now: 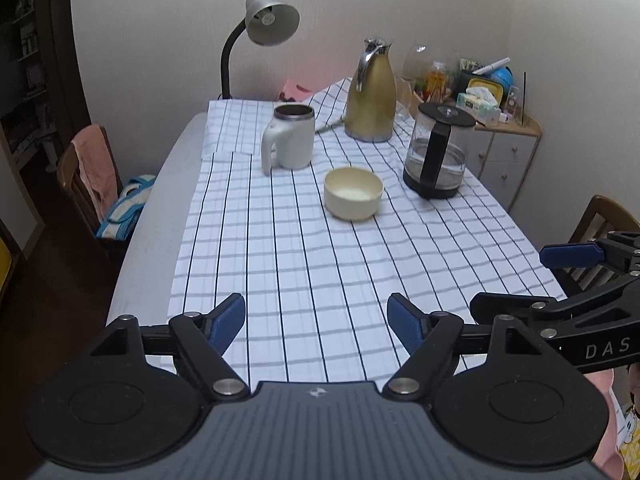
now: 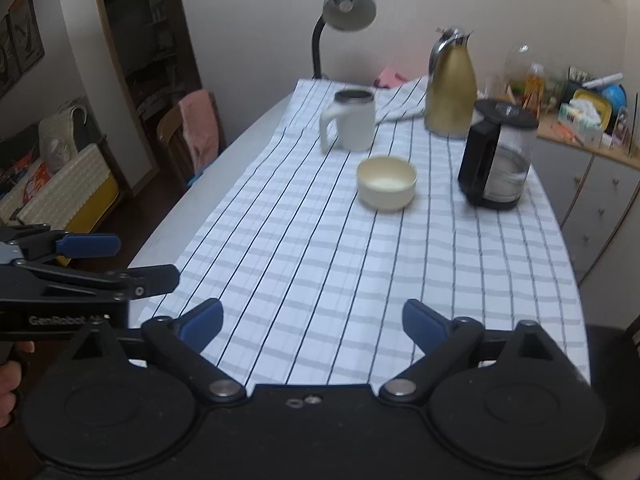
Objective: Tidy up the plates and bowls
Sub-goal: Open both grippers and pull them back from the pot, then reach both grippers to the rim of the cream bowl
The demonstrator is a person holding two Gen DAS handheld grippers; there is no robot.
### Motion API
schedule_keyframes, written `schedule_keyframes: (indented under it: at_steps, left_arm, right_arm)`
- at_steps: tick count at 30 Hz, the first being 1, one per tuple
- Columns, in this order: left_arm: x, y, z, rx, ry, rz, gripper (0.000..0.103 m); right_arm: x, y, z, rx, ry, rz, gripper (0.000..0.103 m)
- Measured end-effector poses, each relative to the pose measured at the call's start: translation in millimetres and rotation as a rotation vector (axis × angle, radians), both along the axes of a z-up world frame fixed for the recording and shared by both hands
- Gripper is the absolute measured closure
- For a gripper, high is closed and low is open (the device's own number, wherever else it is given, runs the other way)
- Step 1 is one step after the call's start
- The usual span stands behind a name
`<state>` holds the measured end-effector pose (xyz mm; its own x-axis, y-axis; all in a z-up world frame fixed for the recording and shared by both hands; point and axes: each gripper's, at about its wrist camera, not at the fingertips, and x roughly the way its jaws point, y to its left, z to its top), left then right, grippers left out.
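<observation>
At the far left, a wooden chair (image 1: pixel 86 184) draped with a pink towel (image 1: pixel 96 164) is seen beside the desk (image 1: pixel 160 200), which is covered by a checked cloth (image 1: pixel 320 272). Low in the left wrist view, the left gripper (image 1: pixel 316 322) is held over the near end of the cloth, its blue fingers (image 1: pixel 230 322) spread wide and released, with nothing between them but bare cloth. A grey desk lamp (image 1: pixel 268 20) is bent over the far edge. A white mug (image 1: pixel 290 138) with a dark rim is stood upright, handle turned left. Just right of it and nearer, the cream bowl (image 1: pixel 353 193) is set upright on the cloth, apart from every other vessel and well clear of both grippers. Behind it, a gold thermal jug (image 1: pixel 370 96) is stood; to the right, a glass carafe (image 1: pixel 438 152) with a black lid and handle is placed near the cloth's right edge. A cluttered side cabinet (image 1: pixel 504 148) is seen beyond. In the right wrist view, the right gripper (image 2: pixel 312 320) is likewise held with fingers (image 2: pixel 424 324) parted wide, gripping nothing, above the near cloth.
</observation>
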<state>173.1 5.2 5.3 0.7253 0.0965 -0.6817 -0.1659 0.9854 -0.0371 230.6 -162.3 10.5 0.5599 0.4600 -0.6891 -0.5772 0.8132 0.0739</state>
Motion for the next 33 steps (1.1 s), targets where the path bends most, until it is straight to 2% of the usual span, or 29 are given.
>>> schedule_keyframes:
  at_steps: [8,17,24,29,33]
  left_arm:
    - [60.2,7.7,2.1,0.024,-0.006,0.018,0.025]
    - [138.6,20.5,-6.4,0.050,0.003,0.033,0.025]
    - [204.6,36.1,-35.0,0.049,0.053,0.037,0.025]
    - [252.4,48.7,-67.7,0.041,0.123,0.040,0.025]
    - [289.2,54.8,-87.9,0.034,0.144,0.042,0.025]
  right_arm:
    - [58.6,1.4,8.9,0.003,-0.046,-0.033,0.001]
    - [133.9,15.1,-2.6,-0.022,-0.057,-0.061,0.001]
    - [197.8,31.9,-28.5,-0.064,-0.055,-0.092,0.001]
    - [246.2,41.5,-53.5,-0.083,-0.002,-0.134,0.003]
    - [281.8,51.1,-73.4,-0.121,0.003,-0.163,0.006]
